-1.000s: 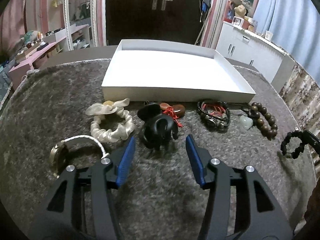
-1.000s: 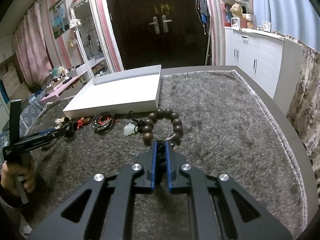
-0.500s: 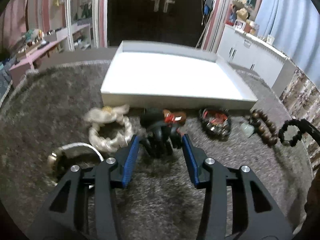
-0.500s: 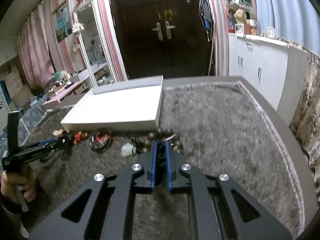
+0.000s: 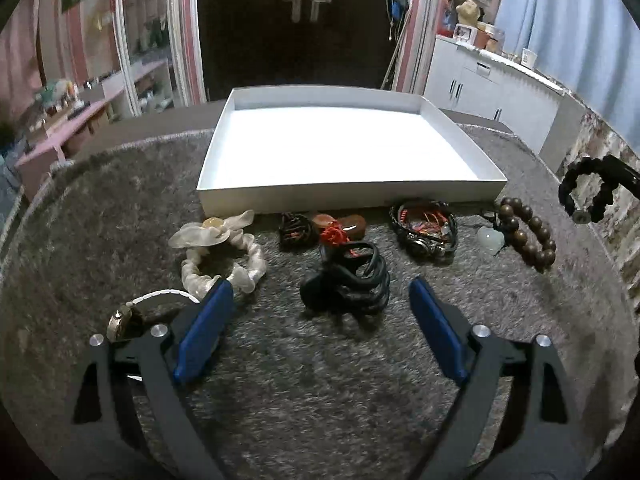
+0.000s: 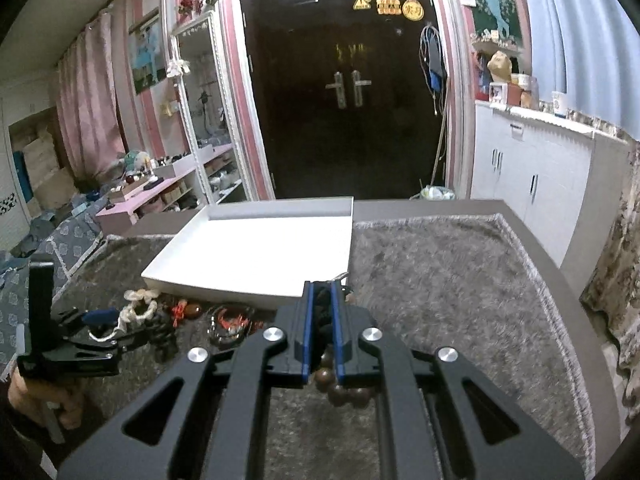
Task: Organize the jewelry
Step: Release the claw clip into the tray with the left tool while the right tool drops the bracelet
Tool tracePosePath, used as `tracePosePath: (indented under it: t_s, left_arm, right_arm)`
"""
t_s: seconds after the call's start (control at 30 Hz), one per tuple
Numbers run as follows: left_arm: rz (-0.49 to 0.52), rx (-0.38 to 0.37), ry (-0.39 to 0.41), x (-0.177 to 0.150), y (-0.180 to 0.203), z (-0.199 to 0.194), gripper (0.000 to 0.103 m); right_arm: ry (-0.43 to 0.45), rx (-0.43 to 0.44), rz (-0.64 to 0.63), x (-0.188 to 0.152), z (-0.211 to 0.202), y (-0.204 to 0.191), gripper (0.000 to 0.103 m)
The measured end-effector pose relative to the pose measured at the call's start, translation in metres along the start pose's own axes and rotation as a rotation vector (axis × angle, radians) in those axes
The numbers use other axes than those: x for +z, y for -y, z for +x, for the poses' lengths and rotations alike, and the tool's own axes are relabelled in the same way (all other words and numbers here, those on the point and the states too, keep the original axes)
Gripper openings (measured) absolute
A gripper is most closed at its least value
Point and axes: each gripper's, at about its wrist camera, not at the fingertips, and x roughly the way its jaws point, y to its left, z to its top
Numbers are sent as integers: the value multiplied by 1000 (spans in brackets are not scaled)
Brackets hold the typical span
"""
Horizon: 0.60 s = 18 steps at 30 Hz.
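My left gripper (image 5: 320,300) is open, its blue pads on either side of a black hair claw (image 5: 348,280) lying on the grey rug. My right gripper (image 6: 322,292) is shut on a black bead bracelet (image 5: 586,192) and holds it in the air right of the white tray (image 5: 352,196). In front of the tray lie a cream scrunchie (image 5: 224,256), a red-and-brown charm (image 5: 340,228), a black-and-red cord bracelet (image 5: 424,228), a pale jade pendant (image 5: 490,238) and a brown bead bracelet (image 5: 528,232). A white-strap watch (image 5: 132,312) lies by my left finger.
The grey fuzzy rug (image 6: 460,280) covers the table. White cabinets (image 6: 532,168) stand at the right, a dark door (image 6: 344,92) behind, a mirror and pink shelves (image 6: 168,188) at the left.
My left gripper closed in on the hair claw, then opened wide and drew back; the claw now lies tipped over. My right gripper has lifted the black bead bracelet off the rug.
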Motion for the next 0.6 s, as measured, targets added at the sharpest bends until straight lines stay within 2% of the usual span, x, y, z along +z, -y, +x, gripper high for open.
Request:
tracePosePath:
  t_s: [0.17,0.23,0.27,0.33,0.37,0.47,0.6]
  left_arm:
    - [37,11,20,3,12,11,88]
    - [48,4,-27,1,14,32,50]
    - [41,-20,-46,-2,13,41,47]
    - [50,-13,-28,-2,15,34,46]
    - [45,-20,5,3,15,19,46]
    - [38,-15,112,27,7,-27,46]
    - [20,-3,174,52,-7,-53,46]
  right_arm:
    - [-20,2,13,-7,3,2,8]
    - [-25,2,18,-8,5,3,8]
    - [-28,-1,20,-9,7,4,8]
    - [-27,0,25,-6,6,5,8]
    - [-12,-1,17,-1,1,5,8]
    - [45,-2,-7,19,-12,1,8]
    - [110,17,-29,45,-17,-6,8]
